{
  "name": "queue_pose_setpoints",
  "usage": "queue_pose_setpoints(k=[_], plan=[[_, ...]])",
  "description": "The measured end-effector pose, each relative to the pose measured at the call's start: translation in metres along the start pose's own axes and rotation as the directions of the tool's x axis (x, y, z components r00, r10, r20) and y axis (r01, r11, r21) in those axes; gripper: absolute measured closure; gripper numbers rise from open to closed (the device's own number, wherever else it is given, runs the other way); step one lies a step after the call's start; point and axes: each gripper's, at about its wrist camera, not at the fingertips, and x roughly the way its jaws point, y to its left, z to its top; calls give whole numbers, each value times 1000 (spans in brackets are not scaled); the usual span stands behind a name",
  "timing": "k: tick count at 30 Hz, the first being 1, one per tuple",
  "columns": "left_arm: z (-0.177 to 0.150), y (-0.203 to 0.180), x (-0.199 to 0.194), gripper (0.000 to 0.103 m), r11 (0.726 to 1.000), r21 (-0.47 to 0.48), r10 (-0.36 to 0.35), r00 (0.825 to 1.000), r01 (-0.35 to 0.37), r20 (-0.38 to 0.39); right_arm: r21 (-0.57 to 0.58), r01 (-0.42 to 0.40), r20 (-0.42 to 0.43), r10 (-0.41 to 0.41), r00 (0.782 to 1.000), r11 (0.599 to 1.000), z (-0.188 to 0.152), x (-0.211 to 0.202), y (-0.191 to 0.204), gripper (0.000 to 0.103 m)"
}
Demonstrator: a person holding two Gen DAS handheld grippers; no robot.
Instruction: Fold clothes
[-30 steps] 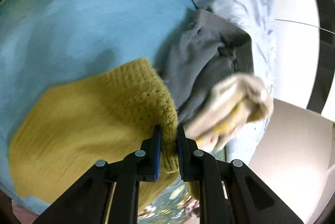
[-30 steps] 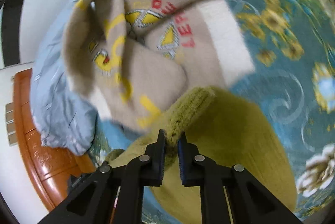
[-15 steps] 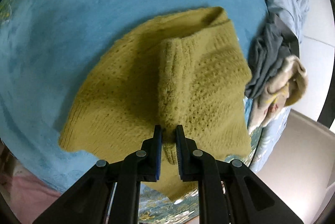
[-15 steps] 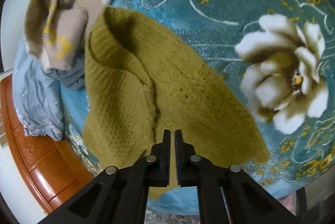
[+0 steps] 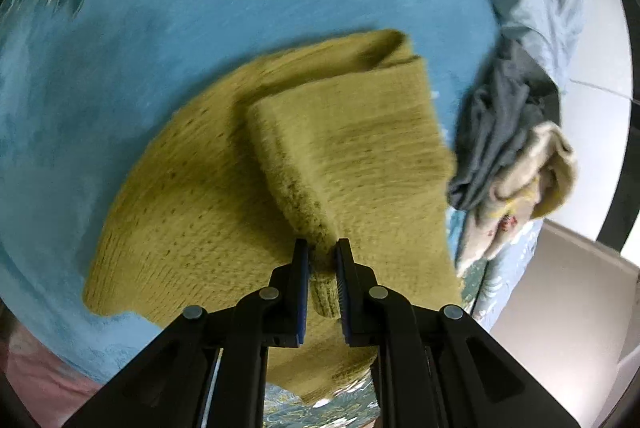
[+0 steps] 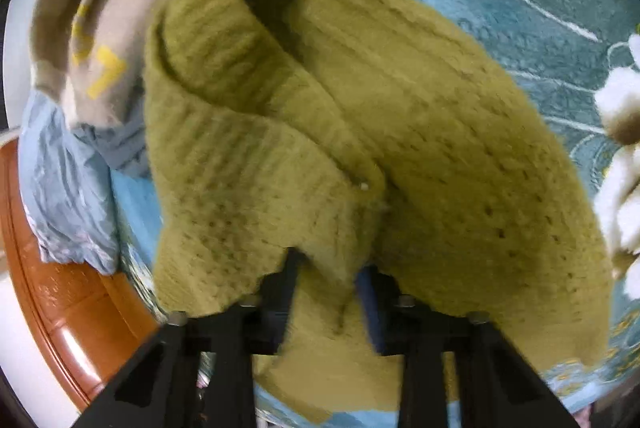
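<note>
An olive-yellow knit sweater (image 5: 248,188) lies partly folded on the blue patterned bedspread (image 5: 160,8). My left gripper (image 5: 322,256) is shut on a ribbed edge of the sweater. In the right wrist view the sweater (image 6: 440,148) fills the middle, doubled over on itself. My right gripper (image 6: 328,268) has its jaws apart, and sweater fabric drapes over and between the fingers, hiding the tips.
A beige printed garment (image 5: 536,180) and a dark grey garment (image 5: 500,116) lie bunched to the right of the sweater; the beige one (image 6: 92,28) also shows upper left in the right wrist view. A pale blue quilt (image 6: 60,188) and a brown wooden bed frame (image 6: 60,300) lie at the left.
My right gripper has opened from shut, and the sweater now drapes over its fingers. My left gripper still pinches the edge, and the folded flap has shifted slightly.
</note>
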Motion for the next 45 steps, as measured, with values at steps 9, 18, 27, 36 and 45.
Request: queue_pose_setpoints(k=[9, 18, 27, 36, 45], plan=[[-33, -45, -11, 95, 964, 264, -38, 999, 30, 22, -266, -45, 208, 103, 973, 963, -36, -102, 21, 93], [-35, 55, 23, 92, 998, -22, 50, 998, -50, -25, -16, 81, 62, -80, 995, 997, -65, -48, -90, 93], [-4, 19, 58, 59, 999, 6, 31, 999, -32, 20, -86, 84, 75, -78, 994, 993, -53, -59, -65, 93], [13, -36, 61, 95, 997, 11, 81, 996, -82, 29, -37, 10, 50, -9, 999, 999, -39, -72, -40, 93], [18, -162, -50, 95, 890, 406, -278, 953, 207, 124, -432, -137, 200, 243, 949, 892, -12, -157, 86, 93]])
